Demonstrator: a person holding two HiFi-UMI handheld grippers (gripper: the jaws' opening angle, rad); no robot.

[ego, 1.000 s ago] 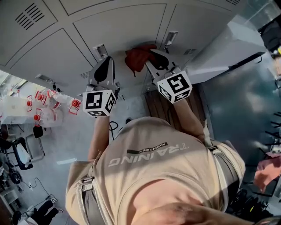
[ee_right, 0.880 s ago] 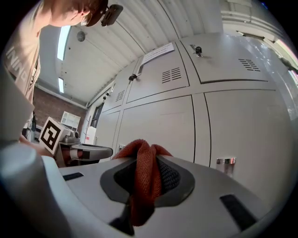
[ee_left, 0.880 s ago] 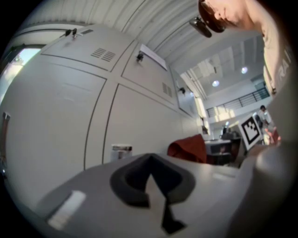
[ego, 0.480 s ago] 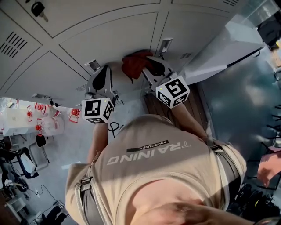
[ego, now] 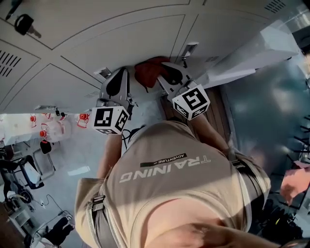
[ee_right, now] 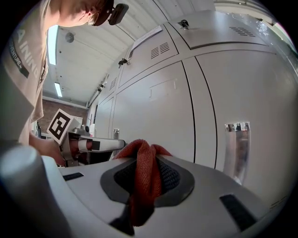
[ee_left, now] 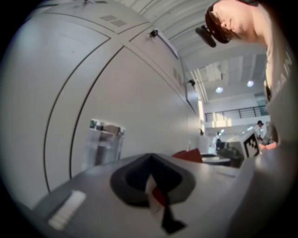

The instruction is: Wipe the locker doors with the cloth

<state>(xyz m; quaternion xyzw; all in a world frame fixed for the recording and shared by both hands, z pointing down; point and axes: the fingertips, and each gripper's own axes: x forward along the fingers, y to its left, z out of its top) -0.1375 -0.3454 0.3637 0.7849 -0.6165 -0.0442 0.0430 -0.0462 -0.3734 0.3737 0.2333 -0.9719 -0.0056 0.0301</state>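
My right tongs (ee_right: 148, 183) pinch the red cloth (ee_right: 142, 162) so that a wad sticks out in front for rubbing. My left tongs (ee_left: 150, 183) are pressed together and empty, held aside. Just beyond the cloth stands the locker door (ee_right: 158, 107).

Person is wearing a beige short-sleeve tee (ego: 164, 193) w/ white "TRAINING" print & a small dark bar reading "ADVENTURE". Grey straps (ego: 98, 218) w/ buckles are running down both sides of the tee. A dark head cam (ee_right: 117, 13) is sitting at the brow. Left gripper (ego: 121, 75) & right gripper (ego: 163, 68) are showing matte grey shells, each w/ a dark teardrop recess on top. Left one's recess is showing a small wht/red bit. Each is carrying a cube, left (ego: 110, 120) & right (ego: 192, 101), wht w/ blk square markers.
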